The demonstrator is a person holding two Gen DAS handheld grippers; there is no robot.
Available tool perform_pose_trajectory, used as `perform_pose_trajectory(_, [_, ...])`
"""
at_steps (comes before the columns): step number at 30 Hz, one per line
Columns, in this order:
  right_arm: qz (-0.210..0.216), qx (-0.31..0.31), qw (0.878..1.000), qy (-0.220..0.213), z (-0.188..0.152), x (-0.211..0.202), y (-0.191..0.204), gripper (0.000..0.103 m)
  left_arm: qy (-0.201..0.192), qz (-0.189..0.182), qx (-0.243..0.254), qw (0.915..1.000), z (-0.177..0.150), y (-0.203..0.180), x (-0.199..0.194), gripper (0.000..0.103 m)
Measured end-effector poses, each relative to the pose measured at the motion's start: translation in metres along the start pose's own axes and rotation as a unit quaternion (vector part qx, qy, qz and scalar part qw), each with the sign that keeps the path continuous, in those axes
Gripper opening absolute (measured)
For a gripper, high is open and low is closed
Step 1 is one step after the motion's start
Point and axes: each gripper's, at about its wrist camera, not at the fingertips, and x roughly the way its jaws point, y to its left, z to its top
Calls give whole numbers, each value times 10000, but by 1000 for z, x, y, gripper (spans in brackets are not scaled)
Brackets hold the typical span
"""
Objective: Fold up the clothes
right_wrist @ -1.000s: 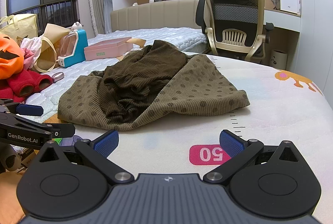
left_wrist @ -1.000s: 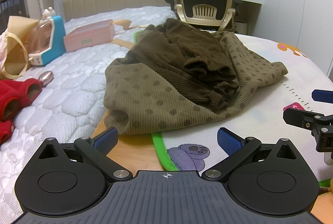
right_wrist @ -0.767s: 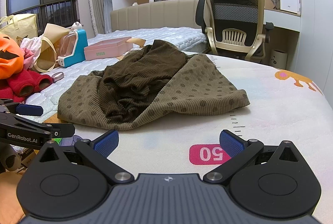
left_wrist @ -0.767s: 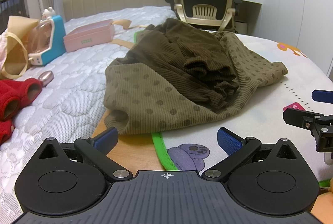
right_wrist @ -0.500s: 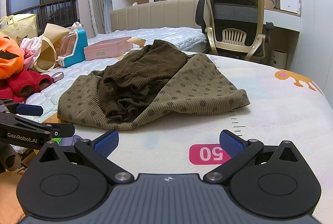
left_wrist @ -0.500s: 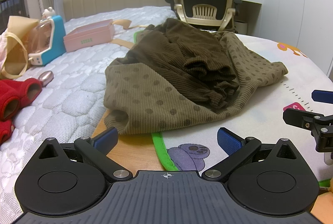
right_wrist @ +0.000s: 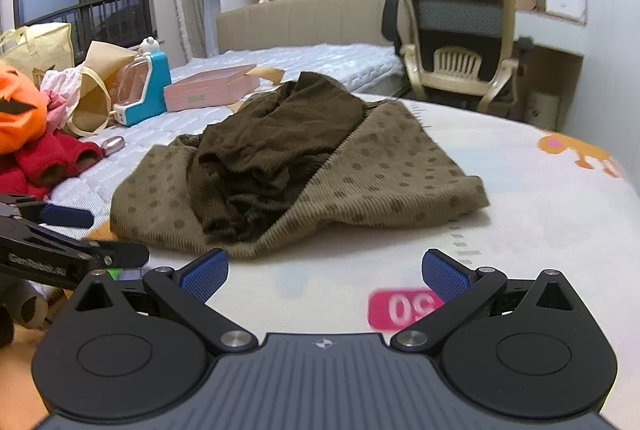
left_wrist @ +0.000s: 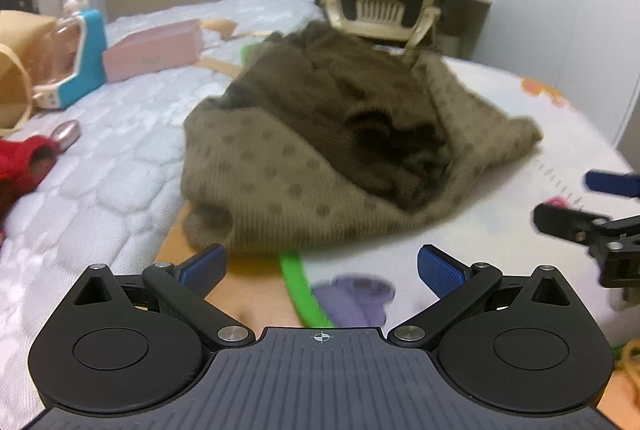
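A crumpled olive-brown dotted garment (left_wrist: 280,182) with a darker ribbed brown piece (left_wrist: 360,102) bunched on top lies on the play mat. In the right wrist view the same garment (right_wrist: 384,174) sits just ahead. My left gripper (left_wrist: 322,266) is open, its blue pads just short of the garment's near hem, nothing between them. My right gripper (right_wrist: 324,274) is open too, close to the front edge of the cloth. Each gripper shows in the other's view: the right gripper (left_wrist: 596,206) at the right edge, the left gripper (right_wrist: 68,234) at the left edge.
A quilted white mattress (left_wrist: 100,166) lies left, carrying a pink box (left_wrist: 152,50), a blue toy (left_wrist: 76,62), red socks (right_wrist: 52,158) and an orange pumpkin (right_wrist: 16,110). An office chair (right_wrist: 460,46) stands behind the printed play mat (right_wrist: 540,230).
Both grippers have moved forward a little toward the garment; the left wrist view is now motion-blurred. The garment lies as before and both grippers stay open.
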Motion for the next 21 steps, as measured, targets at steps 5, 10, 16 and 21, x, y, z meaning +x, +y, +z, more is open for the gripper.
perform_pose_trajectory(5, [471,632,9965,288,49,54,-21,103,-460,-247,5,9986,58,19,20,103])
perform_pose_trajectory(10, [674,968,9905,712,60,113,-41,103,12,-731,-86,9973,81,36,86,103])
perform_pose_trajectory(16, [912,1441,9826,734,56,122,-58,103,446,-1435,-96,9886,70,53,125,103])
perform_pose_trajectory(21, [798,1192,9823,1203,71,133,-51,103,502,-1834,-441,9808,65,69,130,103])
